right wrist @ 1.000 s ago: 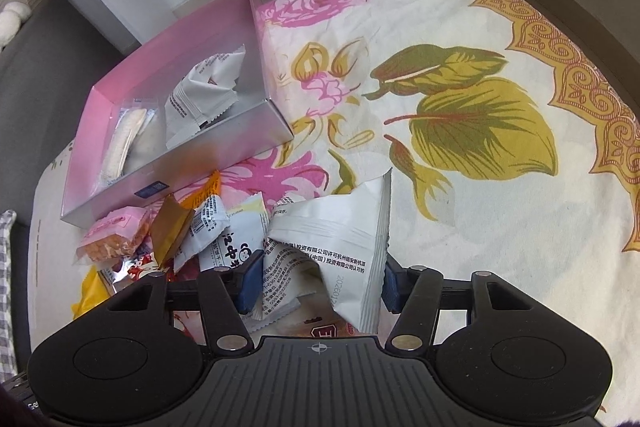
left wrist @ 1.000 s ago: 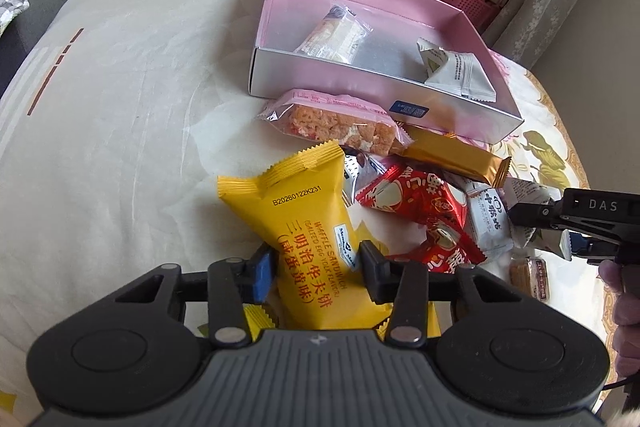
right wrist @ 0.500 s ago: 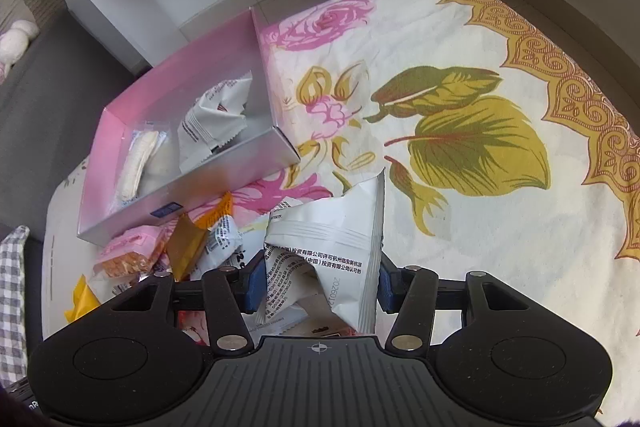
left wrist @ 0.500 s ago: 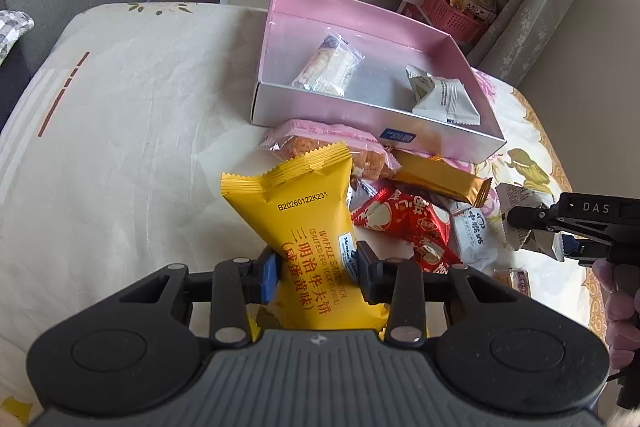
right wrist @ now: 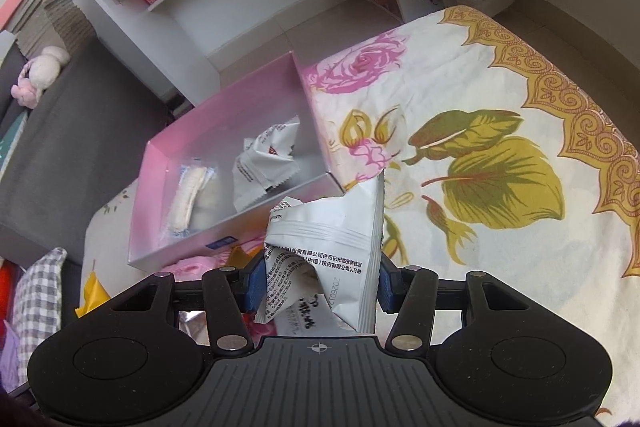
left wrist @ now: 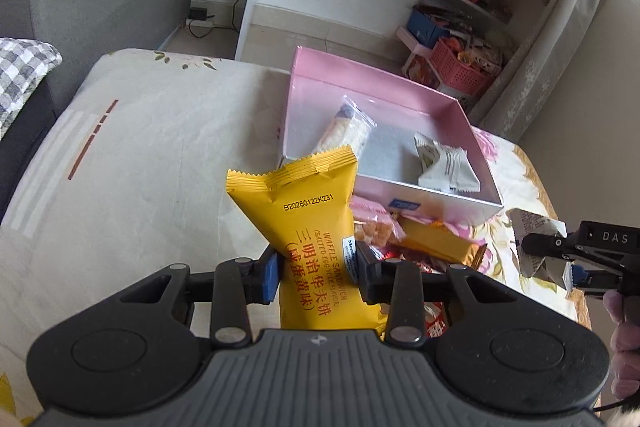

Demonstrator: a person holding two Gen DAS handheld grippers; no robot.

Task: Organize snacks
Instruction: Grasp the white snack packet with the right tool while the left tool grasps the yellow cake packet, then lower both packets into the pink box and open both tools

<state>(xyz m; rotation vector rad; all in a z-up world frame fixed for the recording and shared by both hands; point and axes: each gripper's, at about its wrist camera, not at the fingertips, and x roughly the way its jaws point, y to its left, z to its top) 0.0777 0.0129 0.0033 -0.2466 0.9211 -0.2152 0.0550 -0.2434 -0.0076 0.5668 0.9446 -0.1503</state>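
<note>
The yellow wafer packet point(left wrist: 310, 227) is pinched between the fingers of the left gripper point(left wrist: 316, 267), lifted clear of the tablecloth point(left wrist: 140, 167) near the pink box point(left wrist: 384, 83). The white snack pouch point(right wrist: 340, 239) is clamped between the fingers of the right gripper point(right wrist: 322, 285), just beside the box's near wall. The box contains a clear-wrapped roll point(left wrist: 344, 131) and a white packet point(left wrist: 444, 167). Remaining snacks point(left wrist: 436, 247) lie piled beside the box.

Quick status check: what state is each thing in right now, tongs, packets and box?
Left tongs: shut on yellow packet, held upright.
Right tongs: shut on white packet.
Pink box: open, holds a clear-wrapped roll and a white pouch.
Snack pile: loose beside the box.
</note>
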